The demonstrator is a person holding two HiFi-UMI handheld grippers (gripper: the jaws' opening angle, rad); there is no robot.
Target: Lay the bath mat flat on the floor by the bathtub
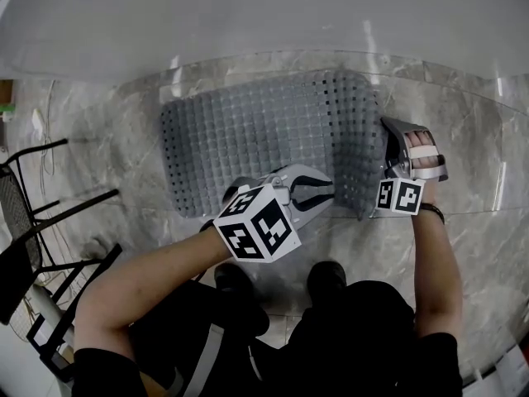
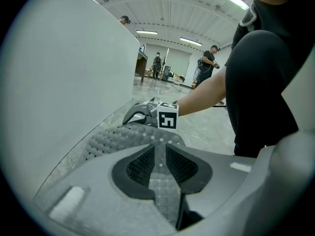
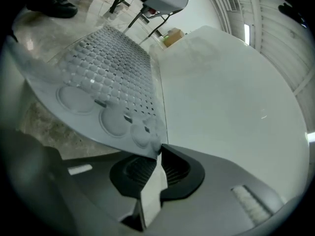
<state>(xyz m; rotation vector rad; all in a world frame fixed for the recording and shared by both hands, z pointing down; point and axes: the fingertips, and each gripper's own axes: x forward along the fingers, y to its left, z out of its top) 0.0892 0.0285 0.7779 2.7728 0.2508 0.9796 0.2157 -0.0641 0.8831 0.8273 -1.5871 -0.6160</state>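
Now both tools at the bath mat (image 1: 264, 131)
Its edge is pinched tight in right gripper (image 3: 157, 156); left gripper (image 2: 158, 154) jaws slightly apart, mat lying loose between them

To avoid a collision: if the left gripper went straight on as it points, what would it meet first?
Probably the bath mat, lying between its parted jaws; the right gripper sits farther along that line.

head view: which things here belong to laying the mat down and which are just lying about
Job in hand:
bath mat
bathtub
floor
left gripper, open over the mat's near edge
right gripper, shut on a mat corner

Lying about:
black metal rack
white cord
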